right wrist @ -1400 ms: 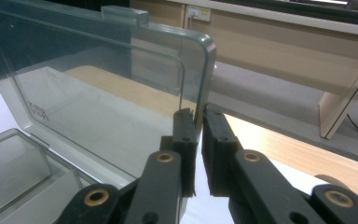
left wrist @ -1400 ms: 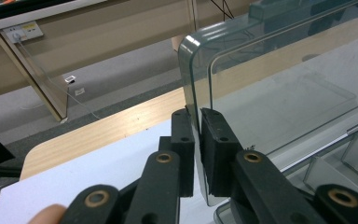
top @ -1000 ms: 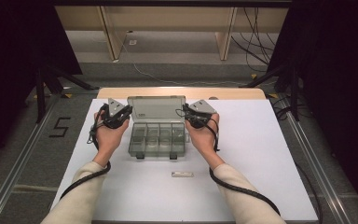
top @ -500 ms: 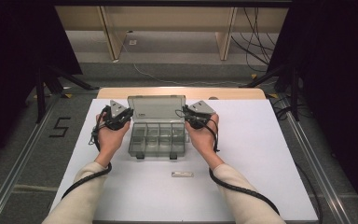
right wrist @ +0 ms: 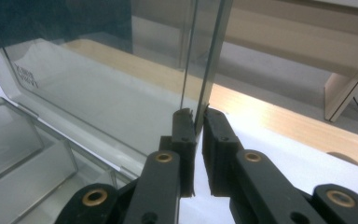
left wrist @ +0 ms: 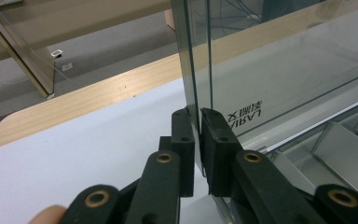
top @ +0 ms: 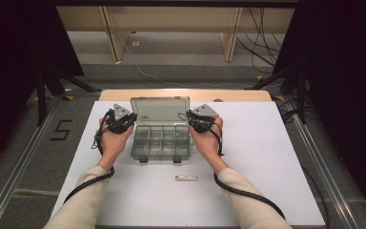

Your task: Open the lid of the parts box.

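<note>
No visible shift since the earlier high views: both hands, both grippers and the box in the same places, lid at the same raised angle. Clear plastic compartment box [top: 161,143] at mid-bench on the white bench [top: 267,157], base flat, divided into small compartments, two dark latches at the near edge. Lid [top: 160,110] standing open and upright along the far side of the base, printed label near its lower corner. Left gripper [top: 120,122] at the lid's left edge, clamped on that edge, black pads pressed on either face of the clear panel as seen in the left gripper view [left wrist: 197,140]. Right gripper [top: 198,120] at the lid's right edge, likewise clamped on the panel, its edge caught between the pads in the right gripper view [right wrist: 196,130]. Left hand [top: 112,143] and right hand [top: 208,143] resting beside the base, one on each side. Small pale flat bar [top: 186,178] lying on the bench nearer the person, well apart from the box. Wooden strip [top: 186,94] along the far bench edge, behind the lid.
</note>
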The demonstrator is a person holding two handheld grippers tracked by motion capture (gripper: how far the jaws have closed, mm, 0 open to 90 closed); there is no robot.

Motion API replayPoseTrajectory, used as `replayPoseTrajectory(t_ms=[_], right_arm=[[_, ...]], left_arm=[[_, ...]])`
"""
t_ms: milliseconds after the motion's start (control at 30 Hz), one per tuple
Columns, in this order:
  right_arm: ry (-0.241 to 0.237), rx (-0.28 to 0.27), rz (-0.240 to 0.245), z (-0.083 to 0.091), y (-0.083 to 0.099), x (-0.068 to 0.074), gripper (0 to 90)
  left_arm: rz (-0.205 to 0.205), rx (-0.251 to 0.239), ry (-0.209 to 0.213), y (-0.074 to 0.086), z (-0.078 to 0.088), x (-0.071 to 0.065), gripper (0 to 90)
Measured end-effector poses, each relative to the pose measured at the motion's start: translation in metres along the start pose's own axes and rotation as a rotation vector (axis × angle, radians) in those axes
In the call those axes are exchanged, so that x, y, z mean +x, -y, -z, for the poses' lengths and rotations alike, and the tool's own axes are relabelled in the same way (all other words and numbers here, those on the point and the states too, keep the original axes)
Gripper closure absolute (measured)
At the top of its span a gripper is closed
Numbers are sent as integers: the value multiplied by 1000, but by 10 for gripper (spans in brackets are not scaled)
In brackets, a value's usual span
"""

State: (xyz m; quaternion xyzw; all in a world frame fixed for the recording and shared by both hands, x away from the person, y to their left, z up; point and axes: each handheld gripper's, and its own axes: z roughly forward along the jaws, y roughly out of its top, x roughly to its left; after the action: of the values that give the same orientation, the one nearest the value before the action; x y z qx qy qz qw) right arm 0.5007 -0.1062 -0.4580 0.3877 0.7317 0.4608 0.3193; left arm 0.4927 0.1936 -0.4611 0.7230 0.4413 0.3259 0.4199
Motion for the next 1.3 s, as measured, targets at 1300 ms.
replayPoseTrajectory(t_ms=[1300], right_arm=[[-31, 125, -104, -16, 13, -11, 637]], left_arm=[[72, 75, 25, 4, -5, 8, 728]])
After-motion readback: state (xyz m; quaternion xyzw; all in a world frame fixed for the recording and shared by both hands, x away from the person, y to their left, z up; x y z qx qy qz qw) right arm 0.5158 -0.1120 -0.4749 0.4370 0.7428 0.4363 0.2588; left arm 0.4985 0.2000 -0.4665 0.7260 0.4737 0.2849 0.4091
